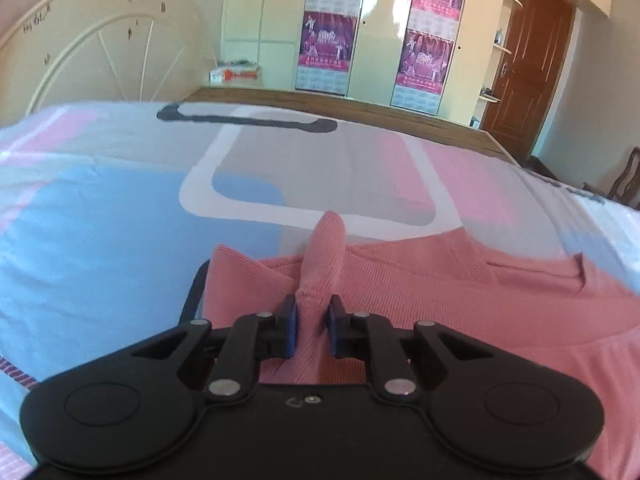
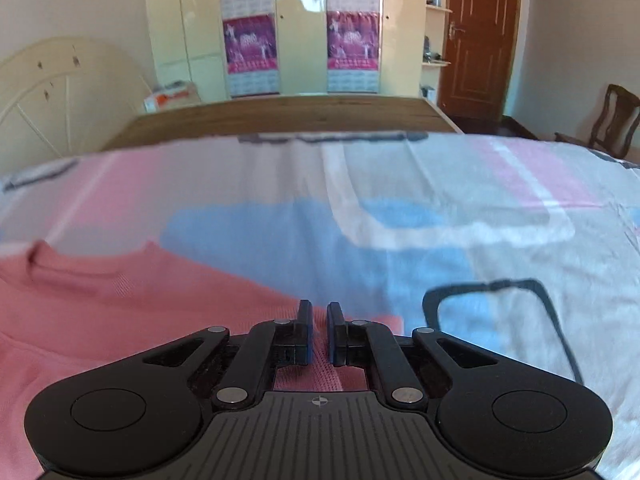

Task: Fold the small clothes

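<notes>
A pink ribbed knit garment (image 1: 460,300) lies spread on the patterned bedsheet (image 1: 120,220). In the left wrist view my left gripper (image 1: 313,306) is shut on a bunched fold of the garment, which stands up in a ridge between the blue pads. In the right wrist view the same pink garment (image 2: 120,308) fills the lower left, its neckline toward the far side. My right gripper (image 2: 319,314) is shut on the garment's right edge, with a thin strip of pink fabric pinched between the pads.
The sheet (image 2: 460,208) has pink, blue, grey and white blocks with dark outlines. Beyond it runs a wooden bed frame (image 2: 300,114). A cream headboard (image 1: 100,48), wardrobe doors with posters (image 1: 328,24), a brown door (image 2: 480,36) and a wooden chair (image 2: 612,120) stand around.
</notes>
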{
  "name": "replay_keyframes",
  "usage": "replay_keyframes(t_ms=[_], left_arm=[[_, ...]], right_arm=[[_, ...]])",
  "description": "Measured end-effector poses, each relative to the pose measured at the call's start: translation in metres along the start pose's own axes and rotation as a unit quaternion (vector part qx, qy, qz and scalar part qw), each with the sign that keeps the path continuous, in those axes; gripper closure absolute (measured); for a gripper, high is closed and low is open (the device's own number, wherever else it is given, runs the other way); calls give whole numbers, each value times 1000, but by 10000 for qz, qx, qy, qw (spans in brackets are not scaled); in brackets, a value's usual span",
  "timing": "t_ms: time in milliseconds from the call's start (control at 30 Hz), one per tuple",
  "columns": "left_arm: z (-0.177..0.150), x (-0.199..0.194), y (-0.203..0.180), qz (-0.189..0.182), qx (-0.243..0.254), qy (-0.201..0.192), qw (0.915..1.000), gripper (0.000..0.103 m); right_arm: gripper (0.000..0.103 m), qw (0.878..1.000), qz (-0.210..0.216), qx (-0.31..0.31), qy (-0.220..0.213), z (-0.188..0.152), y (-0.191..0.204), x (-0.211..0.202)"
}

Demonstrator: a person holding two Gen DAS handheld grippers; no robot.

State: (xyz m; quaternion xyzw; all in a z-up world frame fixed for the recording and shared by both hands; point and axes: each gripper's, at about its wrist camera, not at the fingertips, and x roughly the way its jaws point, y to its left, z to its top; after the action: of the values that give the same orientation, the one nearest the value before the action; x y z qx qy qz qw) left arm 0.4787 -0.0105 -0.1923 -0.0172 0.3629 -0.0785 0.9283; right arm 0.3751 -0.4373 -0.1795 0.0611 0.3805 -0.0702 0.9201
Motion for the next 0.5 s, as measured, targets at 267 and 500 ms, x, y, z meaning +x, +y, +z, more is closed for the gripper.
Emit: replay_keyframes(t_ms=[267, 500], left_arm=[[9, -25, 15, 265, -154, -85, 9995, 37], [-4, -78, 9, -219, -142, -314, 9992, 30]], right_arm=[[96, 9997, -117, 123, -149, 4, -5, -13], [96, 9980, 601, 168, -90, -12, 22, -65]])
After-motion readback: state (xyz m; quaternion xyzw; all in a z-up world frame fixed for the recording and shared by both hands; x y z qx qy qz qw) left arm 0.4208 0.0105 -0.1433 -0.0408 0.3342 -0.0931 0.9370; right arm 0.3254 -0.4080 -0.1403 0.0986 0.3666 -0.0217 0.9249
